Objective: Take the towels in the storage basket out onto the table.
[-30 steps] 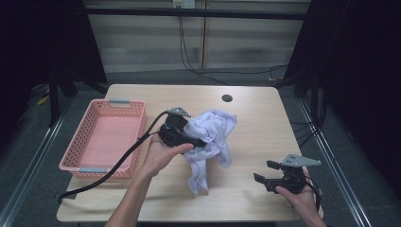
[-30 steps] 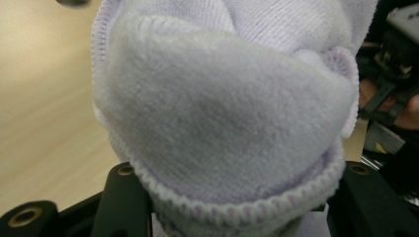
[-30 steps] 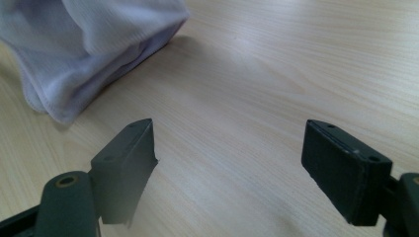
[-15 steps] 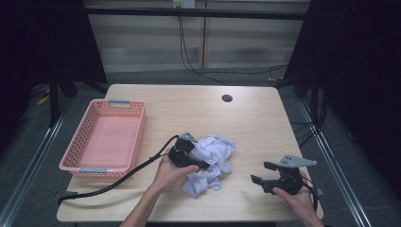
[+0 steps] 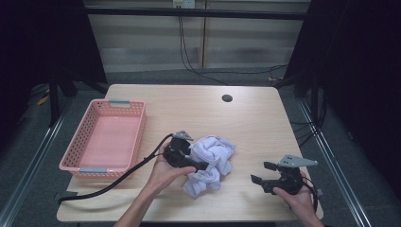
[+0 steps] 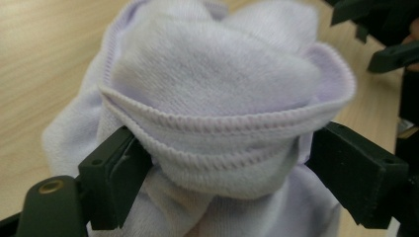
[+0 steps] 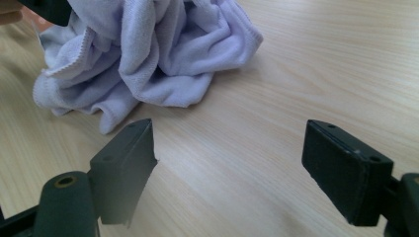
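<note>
Left gripper view: caught left tongs [image 6: 225,140] just opening, released, towel [image 6: 212,74] bunched between; right tongs [image 7: 230,133] gaping empty. Risked snagging cloth on withdrawal.

- No writing, label, brand or number can be read on anything here.
- The small tag on the towel [image 5: 200,175] is perhaps printed, but too small to read.

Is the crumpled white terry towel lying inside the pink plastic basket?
No, the crumpled white terry towel lies on the light wooden table, to the right of the pink plastic basket, which holds nothing.
</note>
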{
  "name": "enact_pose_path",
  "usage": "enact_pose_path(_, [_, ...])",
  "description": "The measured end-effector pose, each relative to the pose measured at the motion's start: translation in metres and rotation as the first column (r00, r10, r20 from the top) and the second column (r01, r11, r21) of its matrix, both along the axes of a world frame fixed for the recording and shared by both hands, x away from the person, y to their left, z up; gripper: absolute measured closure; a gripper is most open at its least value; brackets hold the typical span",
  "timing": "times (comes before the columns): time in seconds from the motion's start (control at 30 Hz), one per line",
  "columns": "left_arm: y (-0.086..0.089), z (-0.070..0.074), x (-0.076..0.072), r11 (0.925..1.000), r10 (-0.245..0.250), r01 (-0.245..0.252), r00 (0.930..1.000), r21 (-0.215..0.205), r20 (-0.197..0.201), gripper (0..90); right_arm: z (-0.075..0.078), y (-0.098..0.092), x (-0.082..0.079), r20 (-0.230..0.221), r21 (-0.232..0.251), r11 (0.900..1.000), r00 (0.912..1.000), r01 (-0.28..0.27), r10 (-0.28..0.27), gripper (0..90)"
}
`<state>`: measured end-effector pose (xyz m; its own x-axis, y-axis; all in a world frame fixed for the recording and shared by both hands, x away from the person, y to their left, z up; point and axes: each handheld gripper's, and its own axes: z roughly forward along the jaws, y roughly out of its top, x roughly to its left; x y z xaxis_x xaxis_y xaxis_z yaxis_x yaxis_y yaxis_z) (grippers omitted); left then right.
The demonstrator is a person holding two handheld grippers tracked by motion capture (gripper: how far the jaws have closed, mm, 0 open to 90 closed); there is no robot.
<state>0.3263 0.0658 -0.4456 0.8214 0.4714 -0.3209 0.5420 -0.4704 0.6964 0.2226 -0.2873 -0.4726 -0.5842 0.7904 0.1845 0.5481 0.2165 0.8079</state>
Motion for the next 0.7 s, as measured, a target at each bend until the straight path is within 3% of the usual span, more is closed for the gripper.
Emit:
enact_pose_path(0.23, [0.022, 0.007, -0.014, 0.9996, 0.03, -0.03, 0.9994, 0.002, 0.017, 16.4, 0.012, 0.016, 0.004, 0.012, 0.015, 0.999, 0.9991, -0.042, 0.041, 18.4])
enact_pose_path(0.4, [0.035, 0.012, -0.035, 0.9993, 0.032, -0.033, 0.9988, 0.016, 0.036, 27.4, 0.026, 0.038, 0.013, 0.044, 0.03, 0.995, 0.9942, -0.099, 0.098, 19.0])
enact_pose_path(0.47, [0.04, 0.014, -0.046, 0.9992, 0.035, -0.036, 0.9982, 0.02, 0.049, 29.3, 0.032, 0.051, 0.019, 0.059, 0.02, 0.99, 0.9889, -0.138, 0.136, 21.9])
enact_pose_path(0.53, [0.048, 0.017, -0.059, 0.9996, 0.027, -0.026, 0.9986, -0.012, 0.046, 33.6, 0.036, 0.065, 0.026, 0.067, 0.027, 0.985, 0.9838, -0.169, 0.166, 24.0])
enact_pose_path(0.57, [0.049, 0.017, -0.063, 0.9997, 0.021, -0.02, 0.9983, -0.011, 0.054, 39.8, 0.039, 0.073, 0.03, 0.071, 0.028, 0.982, 0.9798, -0.189, 0.187, 27.8])
enact_pose_path(0.6, [0.05, 0.017, -0.068, 0.9998, 0.019, -0.019, 0.9974, 0.005, 0.07, 40.9, 0.04, 0.077, 0.033, 0.073, 0.026, 0.979, 0.9769, -0.203, 0.201, 29.5])
enact_pose_path(0.7, [0.051, 0.014, -0.077, 0.9997, 0.022, -0.022, 0.9943, -0.002, 0.105, 44.7, 0.042, 0.093, 0.044, 0.067, 0.038, 0.967, 0.9665, -0.251, 0.248, 39.4])
